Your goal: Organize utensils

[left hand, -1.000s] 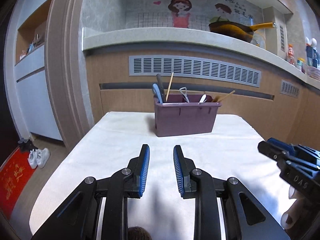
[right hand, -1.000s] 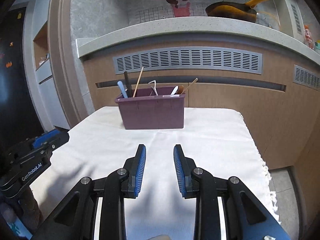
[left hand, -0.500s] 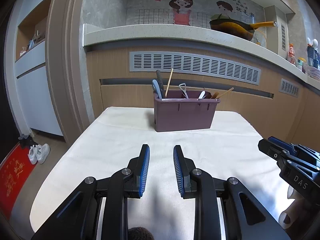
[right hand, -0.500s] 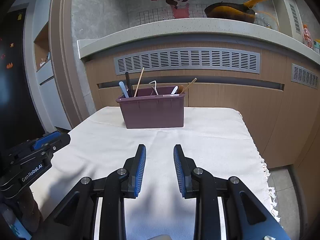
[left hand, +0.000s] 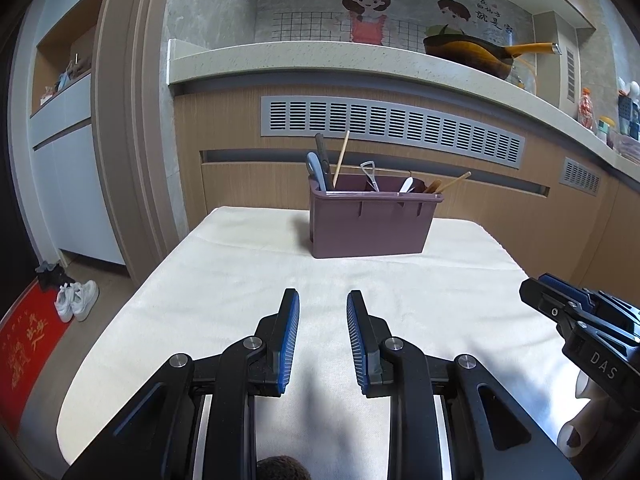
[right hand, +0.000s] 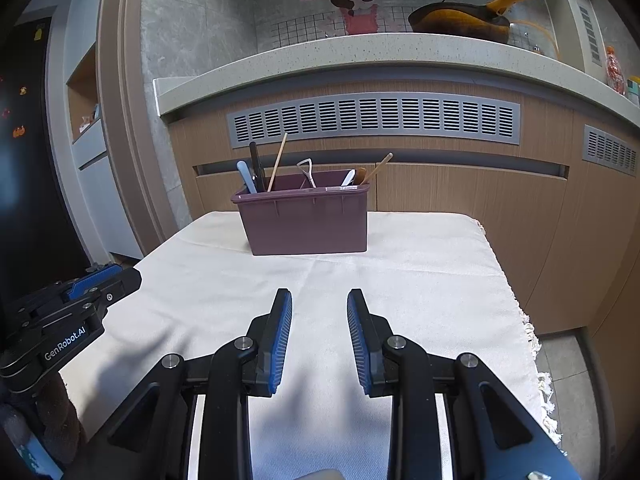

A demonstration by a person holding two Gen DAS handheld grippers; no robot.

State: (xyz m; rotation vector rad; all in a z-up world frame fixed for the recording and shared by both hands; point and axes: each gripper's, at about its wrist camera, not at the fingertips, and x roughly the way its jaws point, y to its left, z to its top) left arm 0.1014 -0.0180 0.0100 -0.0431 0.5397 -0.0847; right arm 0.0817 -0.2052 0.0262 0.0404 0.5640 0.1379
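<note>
A purple utensil caddy point(left hand: 370, 226) stands at the far end of the cloth-covered table point(left hand: 240, 280); it also shows in the right wrist view point(right hand: 308, 220). Several utensils stand in it: a blue handle point(left hand: 316, 172), a black handle, a wooden chopstick point(left hand: 341, 156), a small metal shovel spoon point(left hand: 370, 174), a white spoon and wooden spoons point(left hand: 450, 182). My left gripper point(left hand: 323, 300) is open and empty, well short of the caddy. My right gripper point(right hand: 319, 298) is open and empty, beside the left one, and shows at the right of the left wrist view point(left hand: 560, 300).
A wooden counter front with a grey vent point(left hand: 392, 126) rises behind the table. A pan point(left hand: 476, 54) sits on the counter top. White shoes point(left hand: 76, 300) and a red mat lie on the floor at the left. The cloth's fringed edge point(right hand: 532, 344) hangs at the right.
Both grippers have tilted or drawn back slightly, so the caddy sits a little lower and farther in view. The jaws remain open and empty.
</note>
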